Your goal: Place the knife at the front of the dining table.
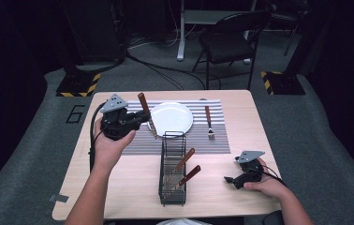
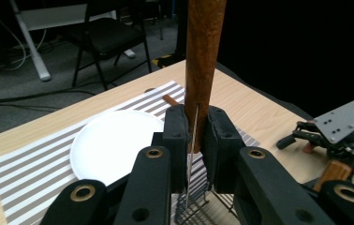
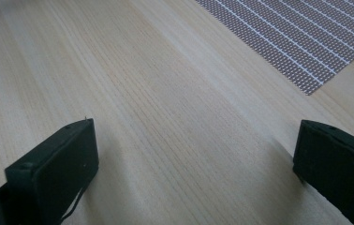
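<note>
Four wooden-handled pieces of cutlery are in sight. One is a knife (image 1: pixel 146 115) clamped between the jaws of the left gripper (image 1: pixel 143 116), gripped where blade meets handle; in the left gripper view the brown handle rises straight above the pads and the thin blade hangs below them. Two more (image 1: pixel 183 161) (image 1: pixel 188 177) lean in the black wire caddy (image 1: pixel 172 194), just below and to the right of that gripper as seen from the high view. The fourth, a fork (image 1: pixel 209 123), lies flat on the striped placemat (image 1: pixel 219 143), well beyond the gripper on the far side of the single white plate (image 1: pixel 171 118).

The held knife hangs over the mat's left part, just beside the plate's rim and above the caddy's far end. To the gripper's left the mat ends and bare table (image 1: pixel 119 183) runs to the edge.

The right gripper (image 1: pixel 230 179) rests low on the tabletop near the right front corner, its jaws standing wide apart with only wood grain between them. The mat's corner lies ahead of it, and the caddy is well off to its left.
</note>
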`<action>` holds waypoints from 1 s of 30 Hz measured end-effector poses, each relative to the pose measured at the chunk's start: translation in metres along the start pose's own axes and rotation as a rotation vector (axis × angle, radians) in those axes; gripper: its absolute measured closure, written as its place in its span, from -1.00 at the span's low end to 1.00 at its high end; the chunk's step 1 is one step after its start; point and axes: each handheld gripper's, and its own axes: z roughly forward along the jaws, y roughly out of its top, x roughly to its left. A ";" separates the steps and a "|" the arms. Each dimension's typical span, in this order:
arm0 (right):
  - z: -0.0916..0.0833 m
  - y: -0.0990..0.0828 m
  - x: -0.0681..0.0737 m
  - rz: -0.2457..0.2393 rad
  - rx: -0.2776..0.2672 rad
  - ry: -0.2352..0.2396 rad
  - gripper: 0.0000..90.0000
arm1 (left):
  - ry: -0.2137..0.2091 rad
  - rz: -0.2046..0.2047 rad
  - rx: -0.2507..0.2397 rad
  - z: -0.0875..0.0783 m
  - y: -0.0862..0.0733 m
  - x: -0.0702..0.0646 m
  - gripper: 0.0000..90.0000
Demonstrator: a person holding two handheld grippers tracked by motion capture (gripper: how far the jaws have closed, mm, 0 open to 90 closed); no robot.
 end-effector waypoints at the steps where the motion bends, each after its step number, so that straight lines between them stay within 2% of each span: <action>1: 0.000 0.000 0.000 0.000 0.000 0.000 -1.00 | 0.006 -0.002 0.002 0.000 -0.001 0.002 0.78; 6: 0.000 0.000 0.000 0.003 0.000 0.000 -1.00 | 0.044 -0.028 0.009 0.001 -0.013 0.015 0.78; 10: 0.000 0.000 0.000 -0.001 -0.001 0.000 -1.00 | 0.065 -0.068 0.011 0.006 -0.024 0.027 0.78; 13: 0.000 0.000 0.000 0.000 0.000 0.000 -1.00 | 0.097 -0.080 0.020 0.010 -0.032 0.034 0.78; 16: 0.000 0.000 0.000 0.000 0.000 0.000 -1.00 | 0.110 -0.097 0.023 0.013 -0.039 0.041 0.78; 17: 0.000 0.000 0.000 0.000 0.000 0.000 -1.00 | 0.122 -0.100 0.024 0.014 -0.041 0.043 0.78; 18: 0.000 0.000 0.000 0.000 0.000 0.000 -1.00 | 0.156 -0.108 0.027 0.016 -0.045 0.048 0.78; 19: 0.000 0.000 0.000 0.000 0.000 0.000 -1.00 | 0.156 -0.108 0.027 0.016 -0.045 0.048 0.78; 22: 0.000 0.000 0.000 0.000 0.000 0.000 -1.00 | 0.203 -0.122 0.046 0.023 -0.057 0.058 0.79; 23: 0.000 0.000 0.000 0.000 0.000 0.000 -1.00 | 0.203 -0.122 0.046 0.023 -0.057 0.058 0.78; 24: 0.000 0.000 0.000 0.000 0.000 0.000 -1.00 | 0.233 -0.117 0.059 0.026 -0.064 0.061 0.79; 30: 0.000 0.000 0.000 0.000 0.000 0.000 -1.00 | 0.282 -0.141 0.069 0.031 -0.080 0.070 0.79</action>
